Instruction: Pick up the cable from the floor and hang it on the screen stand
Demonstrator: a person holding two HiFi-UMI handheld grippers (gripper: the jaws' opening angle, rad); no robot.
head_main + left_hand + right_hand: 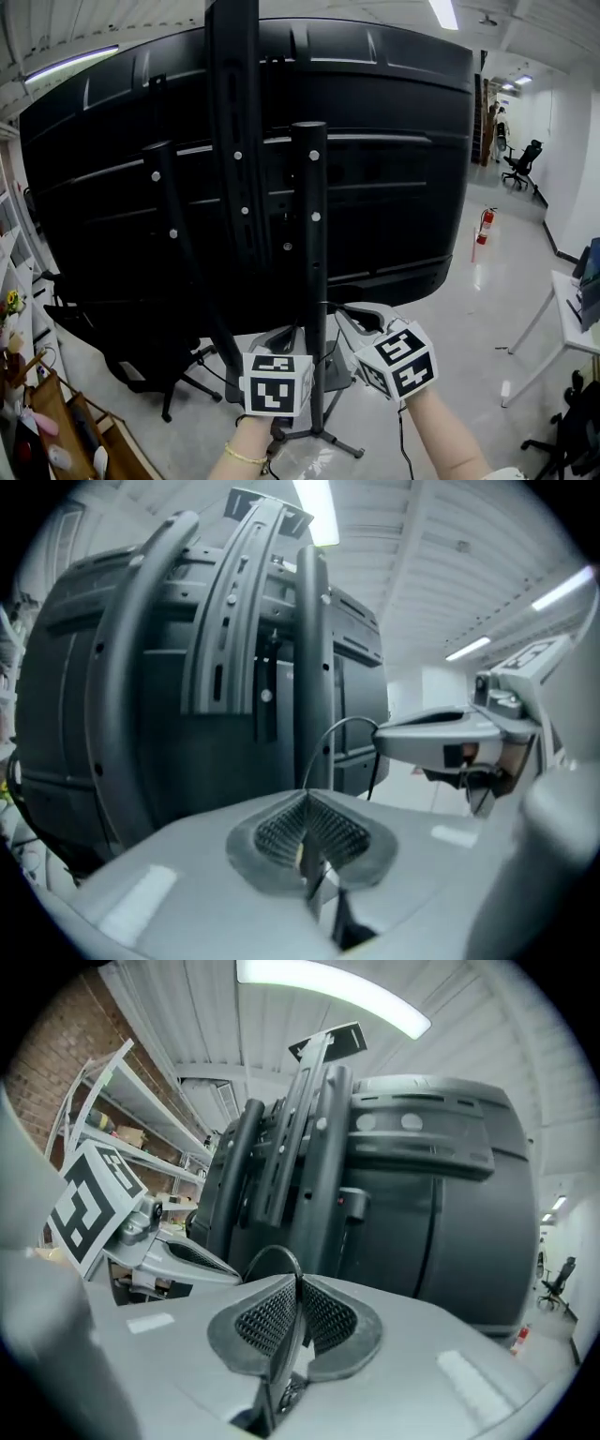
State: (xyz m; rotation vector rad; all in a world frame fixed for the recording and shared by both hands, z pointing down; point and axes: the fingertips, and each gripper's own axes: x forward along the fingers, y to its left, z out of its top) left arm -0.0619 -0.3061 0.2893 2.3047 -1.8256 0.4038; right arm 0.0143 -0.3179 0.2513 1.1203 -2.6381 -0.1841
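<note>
The big black screen [394, 169] shows its back, mounted on a dark stand with upright posts [311, 281]. My two grippers are low in front of the posts, side by side. A thin black cable [345, 726] arcs in a short loop from the left gripper [307, 803] across to the right gripper [441, 738]. Both pairs of jaws are pressed together on it. From the right gripper view, the same cable loop [274, 1252] rises just ahead of the right gripper [298, 1283]. More cable [402, 436] hangs down below my right hand.
The stand's foot [328, 439] spreads on the glossy floor below my hands. A black office chair [141, 347] stands at the left, with shelves [19, 281] beyond it. A white table [577, 319], a fire extinguisher [484, 225] and another chair [521, 164] are at the right.
</note>
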